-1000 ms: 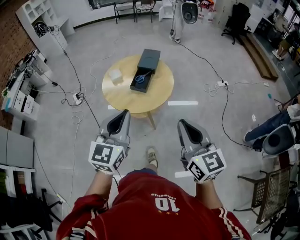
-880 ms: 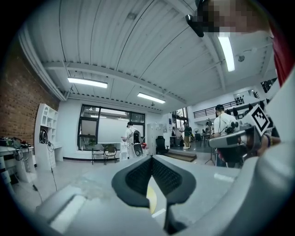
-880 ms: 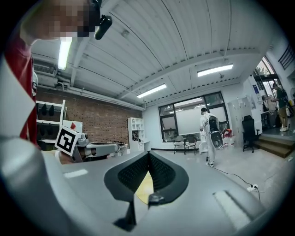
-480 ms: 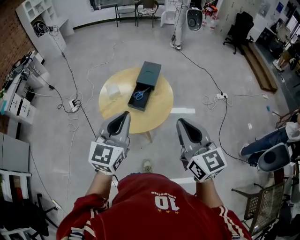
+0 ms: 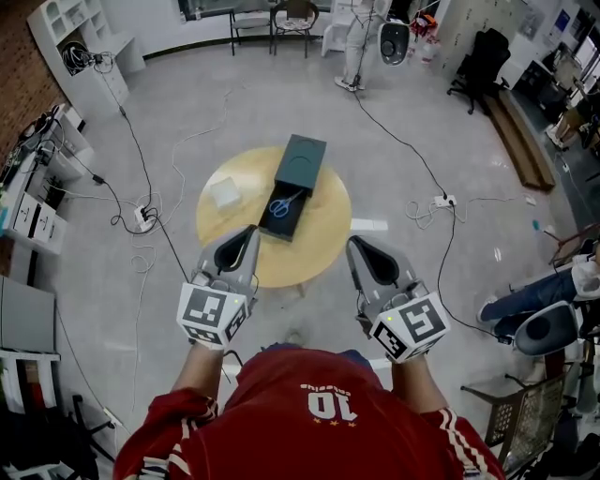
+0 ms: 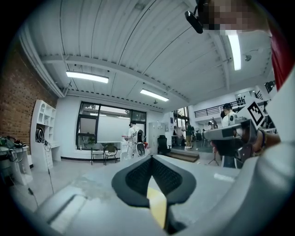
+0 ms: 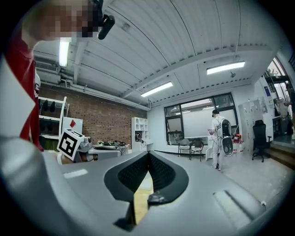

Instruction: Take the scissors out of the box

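Observation:
On a round wooden table (image 5: 323, 234) lies an open dark box (image 5: 286, 211) with blue-handled scissors (image 5: 280, 205) inside. Its dark lid (image 5: 302, 159) rests against the box's far end. Both grippers are held level, short of the box, their tips over the table's near edge. My left gripper (image 5: 251, 229) (image 6: 151, 157) is shut and empty. My right gripper (image 5: 352, 242) (image 7: 148, 153) is also shut with nothing in it. A sliver of yellow tabletop shows below each pair of pads in the gripper views; the box is hidden there.
A small white cube (image 5: 226, 194) sits on the table left of the box. Cables and a power strip (image 5: 143, 217) lie on the floor at left. A seated person (image 5: 525, 295) is at right, a standing person in white (image 5: 354, 28) far behind.
The table with the box has drawn nearer. Both grippers have gone forward together; their tips now reach over the table's near edge. Both stay shut.

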`<state>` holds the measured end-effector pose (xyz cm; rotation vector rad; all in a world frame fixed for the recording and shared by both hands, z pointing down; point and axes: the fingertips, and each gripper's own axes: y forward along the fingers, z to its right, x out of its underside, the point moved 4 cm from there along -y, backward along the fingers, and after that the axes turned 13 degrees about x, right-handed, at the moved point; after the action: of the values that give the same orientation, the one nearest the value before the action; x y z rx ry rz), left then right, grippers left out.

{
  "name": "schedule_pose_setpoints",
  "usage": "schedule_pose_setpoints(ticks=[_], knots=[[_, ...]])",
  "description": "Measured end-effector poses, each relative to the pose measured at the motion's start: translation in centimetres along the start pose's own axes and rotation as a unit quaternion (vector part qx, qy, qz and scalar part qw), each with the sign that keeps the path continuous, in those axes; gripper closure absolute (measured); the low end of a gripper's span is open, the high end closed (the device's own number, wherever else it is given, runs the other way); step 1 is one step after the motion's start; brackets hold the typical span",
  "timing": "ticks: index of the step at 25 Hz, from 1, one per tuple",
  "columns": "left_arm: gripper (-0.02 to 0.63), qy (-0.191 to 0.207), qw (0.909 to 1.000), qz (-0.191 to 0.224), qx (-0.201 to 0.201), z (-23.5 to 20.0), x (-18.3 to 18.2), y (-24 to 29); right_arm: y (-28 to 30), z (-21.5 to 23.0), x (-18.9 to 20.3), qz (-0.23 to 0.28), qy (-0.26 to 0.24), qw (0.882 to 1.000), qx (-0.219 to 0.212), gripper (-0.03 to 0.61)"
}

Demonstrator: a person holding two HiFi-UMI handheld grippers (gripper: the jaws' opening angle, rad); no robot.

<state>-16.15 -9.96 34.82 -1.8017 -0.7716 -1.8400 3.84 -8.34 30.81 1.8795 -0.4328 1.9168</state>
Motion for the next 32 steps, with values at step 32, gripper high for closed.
schedule_pose_setpoints(ticks=[32], knots=[[0.611,0.033,0.9933,-0.056,-0.096,-7.3,2.1,10.0,15.8,8.8,-2.7,0.027,-0.001,0.993,-0.115,0.583]])
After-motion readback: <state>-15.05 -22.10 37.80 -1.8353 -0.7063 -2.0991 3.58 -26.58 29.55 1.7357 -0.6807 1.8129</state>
